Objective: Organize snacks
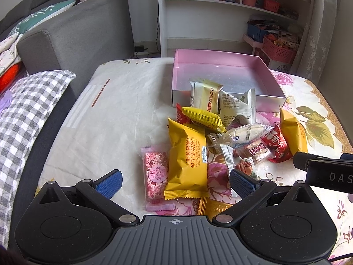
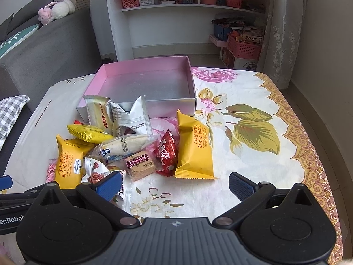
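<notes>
Left tool (image 1: 175,184), spread wide and empty, straddles a yellow wafer packet (image 1: 187,161) lying lengthwise toward the empty pink box (image 1: 222,61); right tool (image 2: 175,184), also gaping empty, faces another yellow packet (image 2: 194,148) on the desk (image 2: 253,154).

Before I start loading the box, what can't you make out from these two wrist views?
- Gold packet: left wrist view, mostly hidden behind the left tongs body.
- Small red packet: left view, mostly covered by the yellow packets.
- Pink box: near inner corner screened by the beige packet and white packet, right view.
</notes>
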A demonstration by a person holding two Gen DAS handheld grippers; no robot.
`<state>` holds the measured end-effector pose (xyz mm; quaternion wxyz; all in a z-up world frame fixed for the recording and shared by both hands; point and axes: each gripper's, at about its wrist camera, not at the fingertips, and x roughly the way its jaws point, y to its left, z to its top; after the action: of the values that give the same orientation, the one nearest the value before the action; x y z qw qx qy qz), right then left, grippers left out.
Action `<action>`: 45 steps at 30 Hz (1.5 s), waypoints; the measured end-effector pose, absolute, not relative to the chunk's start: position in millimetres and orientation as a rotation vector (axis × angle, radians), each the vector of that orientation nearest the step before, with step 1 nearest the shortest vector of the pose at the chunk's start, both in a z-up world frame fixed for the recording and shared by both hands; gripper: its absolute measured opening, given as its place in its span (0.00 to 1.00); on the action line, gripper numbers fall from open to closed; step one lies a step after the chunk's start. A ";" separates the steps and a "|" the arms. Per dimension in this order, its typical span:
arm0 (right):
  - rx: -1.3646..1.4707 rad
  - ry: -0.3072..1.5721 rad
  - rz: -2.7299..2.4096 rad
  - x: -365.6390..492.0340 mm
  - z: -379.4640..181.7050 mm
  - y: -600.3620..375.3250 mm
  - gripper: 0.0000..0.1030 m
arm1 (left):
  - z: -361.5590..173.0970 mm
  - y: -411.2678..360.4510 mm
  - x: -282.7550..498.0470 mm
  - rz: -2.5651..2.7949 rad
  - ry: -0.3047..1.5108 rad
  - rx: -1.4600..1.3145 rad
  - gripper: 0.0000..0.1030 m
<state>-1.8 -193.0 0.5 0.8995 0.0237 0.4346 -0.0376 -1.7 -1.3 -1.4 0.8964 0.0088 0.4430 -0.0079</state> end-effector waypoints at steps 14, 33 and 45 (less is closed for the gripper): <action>0.105 0.917 -0.053 3.9 3.9 -201.1 0.93 | 3.4 -2.8 -0.6 -0.030 0.893 0.051 1.00; 0.049 0.959 0.015 32.0 20.8 -211.0 0.93 | 16.4 0.3 30.8 -0.203 0.868 0.087 1.00; 0.296 1.042 0.045 69.3 -5.8 -252.7 0.88 | -6.4 23.2 85.9 -0.319 0.965 -0.075 1.00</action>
<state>69.3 -252.7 -5.8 0.8565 0.1410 0.4960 0.0214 85.9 23.2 -6.4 0.8730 -0.0358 0.4618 -0.1528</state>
